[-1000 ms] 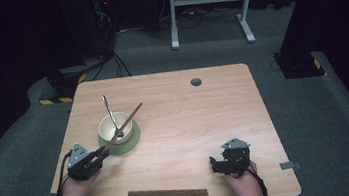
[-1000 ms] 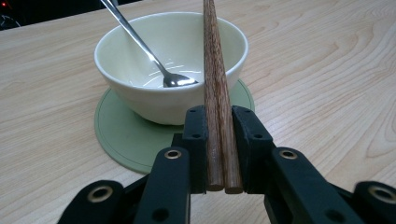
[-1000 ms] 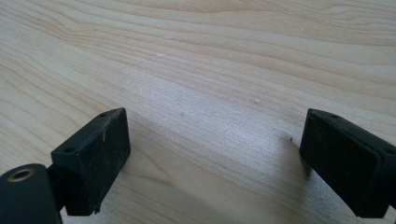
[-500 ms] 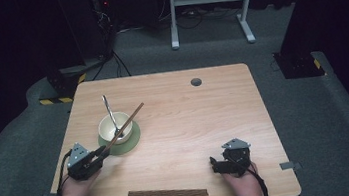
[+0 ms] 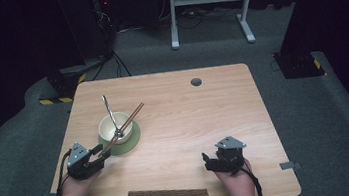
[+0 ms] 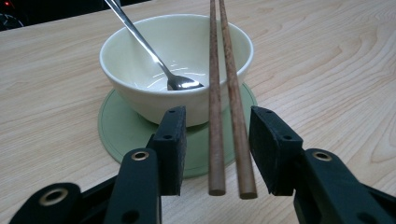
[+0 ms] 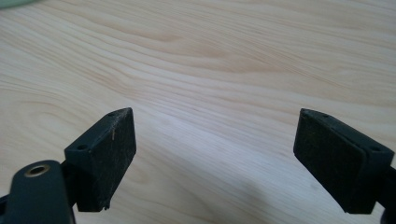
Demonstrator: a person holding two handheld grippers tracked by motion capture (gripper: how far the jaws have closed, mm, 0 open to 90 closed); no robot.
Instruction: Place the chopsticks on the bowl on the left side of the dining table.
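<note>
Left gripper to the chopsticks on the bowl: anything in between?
Nothing visible. The chopsticks lie directly between the left gripper's jaws, which have just been opening; there is a gap to the pad on each side. They lean on the bowl's rim, beside the spoon, over the green coaster.

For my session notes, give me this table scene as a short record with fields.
bowl: on green mat, spoon inside
chopsticks: across bowl rim, ends between left gripper jaws, untouched
left gripper: jaws just opening, pads clear
right gripper: open, above bare table
second chopsticks: flat near front edge
</note>
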